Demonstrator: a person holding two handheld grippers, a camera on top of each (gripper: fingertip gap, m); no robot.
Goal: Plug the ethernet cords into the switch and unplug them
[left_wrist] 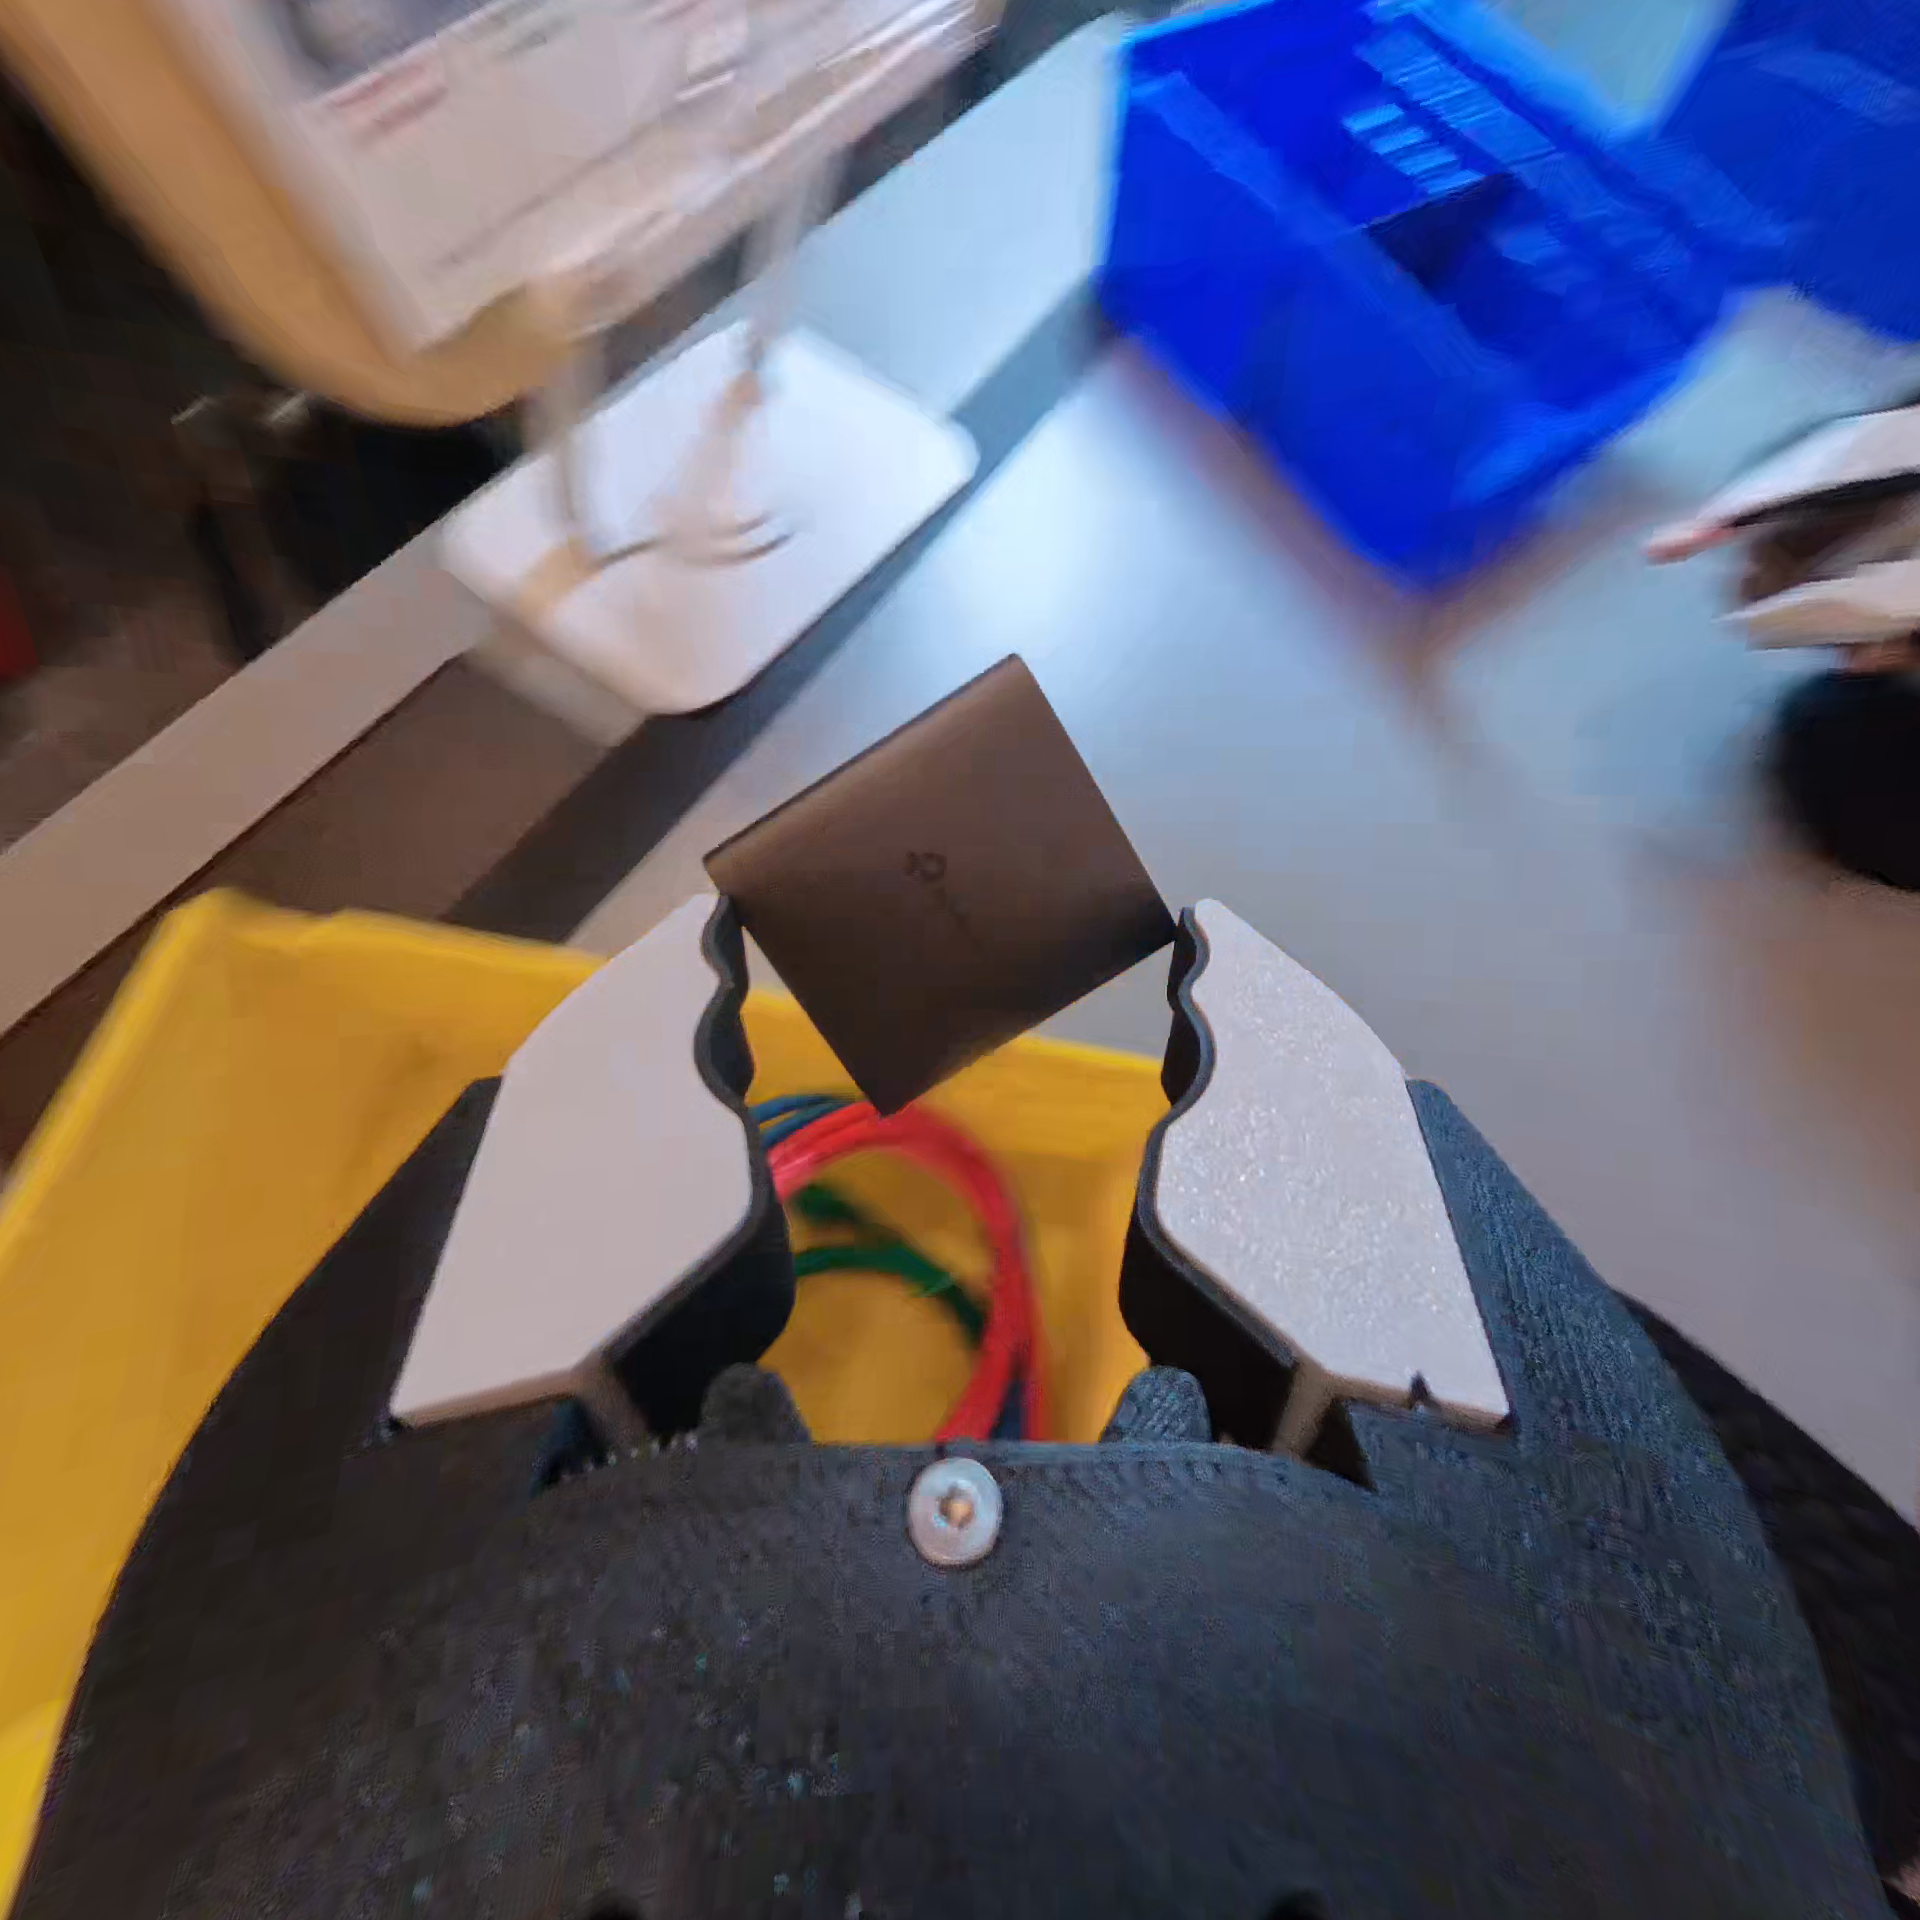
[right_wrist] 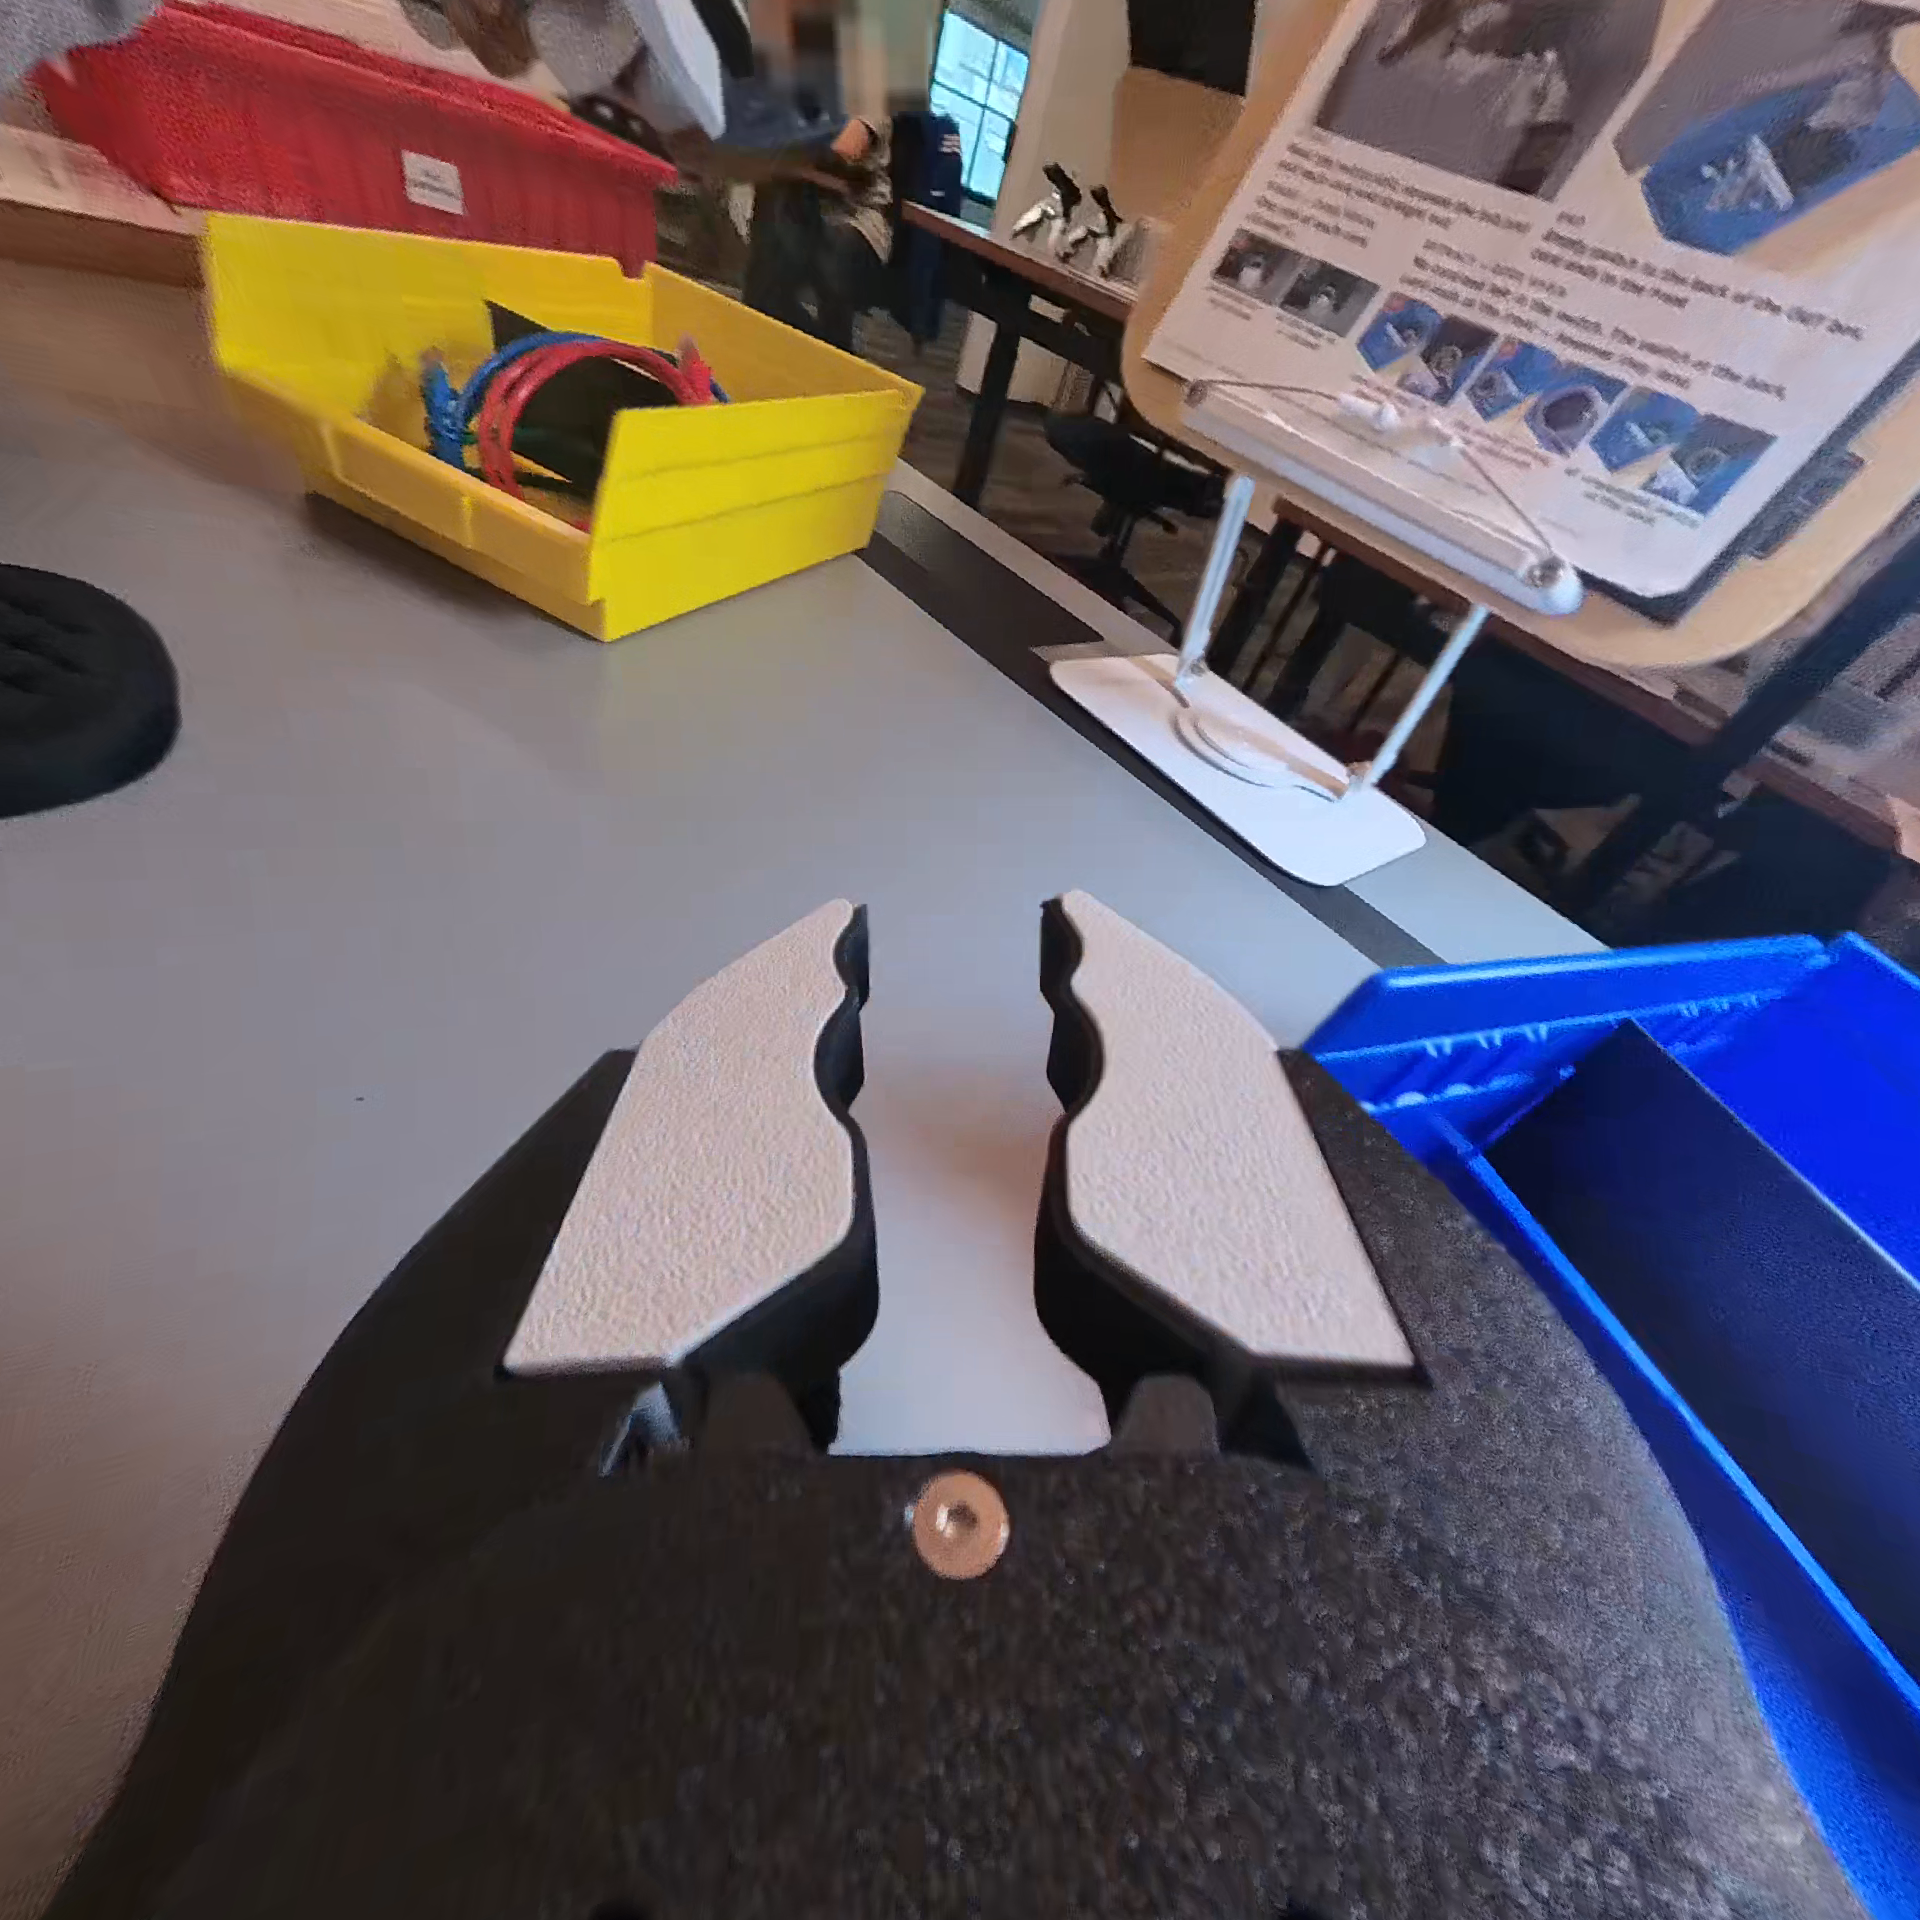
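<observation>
My left gripper (left_wrist: 956,925) is shut on a flat black switch (left_wrist: 935,883), holding it by two opposite corners, tilted like a diamond, above the far rim of the yellow bin (left_wrist: 208,1143). Red, green and blue ethernet cords (left_wrist: 935,1226) lie coiled in that bin below the gripper. In the right wrist view the same yellow bin (right_wrist: 727,488) stands far left on the grey table with the cords (right_wrist: 540,405) inside. My right gripper (right_wrist: 956,925) is open and empty, low over the table. The left gripper itself does not show there.
A blue bin (left_wrist: 1403,291) stands on the table ahead; it is at the right in the right wrist view (right_wrist: 1662,1195). A white stand (right_wrist: 1247,769) holds an instruction sheet (right_wrist: 1558,291) at the table's far edge. A red bin (right_wrist: 343,145) sits behind the yellow one. A black round pad (right_wrist: 62,686) lies at left. Spacing between my two grippers at the tips: around 35 centimetres.
</observation>
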